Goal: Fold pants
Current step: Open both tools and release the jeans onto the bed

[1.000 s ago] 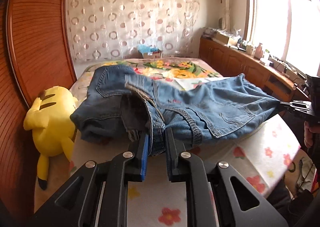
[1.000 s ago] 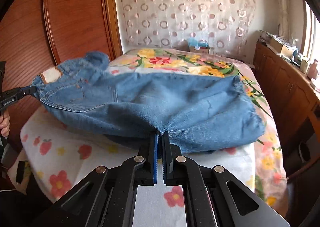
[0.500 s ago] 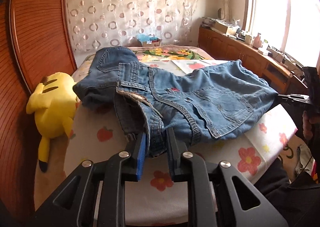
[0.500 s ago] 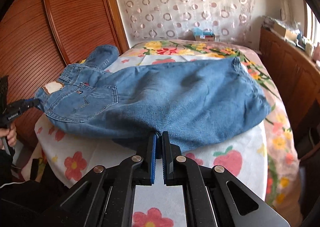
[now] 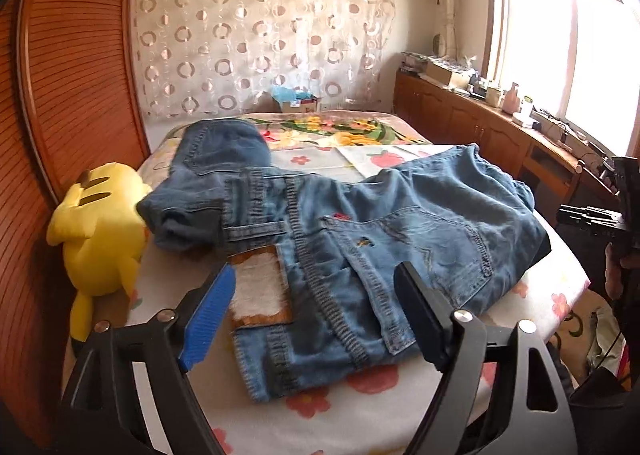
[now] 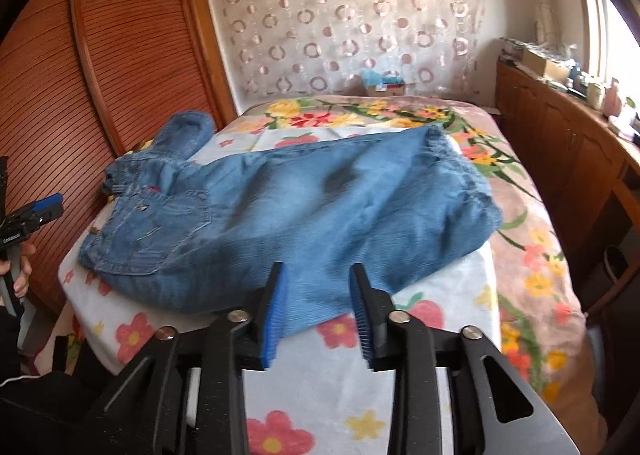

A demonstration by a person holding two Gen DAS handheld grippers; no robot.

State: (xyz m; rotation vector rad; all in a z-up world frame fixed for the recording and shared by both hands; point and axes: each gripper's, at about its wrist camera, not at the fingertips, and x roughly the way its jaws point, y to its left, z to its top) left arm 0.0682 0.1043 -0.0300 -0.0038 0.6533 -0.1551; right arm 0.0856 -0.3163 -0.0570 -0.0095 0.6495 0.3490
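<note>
Jeans [image 5: 360, 239] spread across the near end of a bed [image 6: 532, 239], resting on a white flowered blanket [image 6: 328, 407], waistband end toward the left tongs, leg end toward the right. Folded lengthwise already, by the look of it, with one leg bunched up toward the wooden headboard [image 5: 80, 95] beside a yellow plush toy [image 5: 100, 223].

Left tongs [image 5: 312, 307] opening wide, blue pad and black jaw set either side of the waistband and its leather patch [image 5: 258, 287], pressing on nothing. Right tongs [image 6: 316, 307] opening too, less far, with the denim edge lying between the pads but no longer pinched.

Risks from here, judged from the lay of the cloth:

- Near edge of the jeans close to the bed's edge; a careless drag toward the person likely to pull the whole lot off the mattress.
- Loose blanket underneath; a low, deep bite liable to catch blanket along with denim and lift both.
- Bunched leg by the headboard left unsmoothed, likely to make a lumpy, crooked next fold.
- Thick layers at the waistband; a shallow pinch there apt to take the top layer only and undo the existing fold.
- Plush toy just beside the bunched leg, easily knocked by a swinging leg end.
</note>
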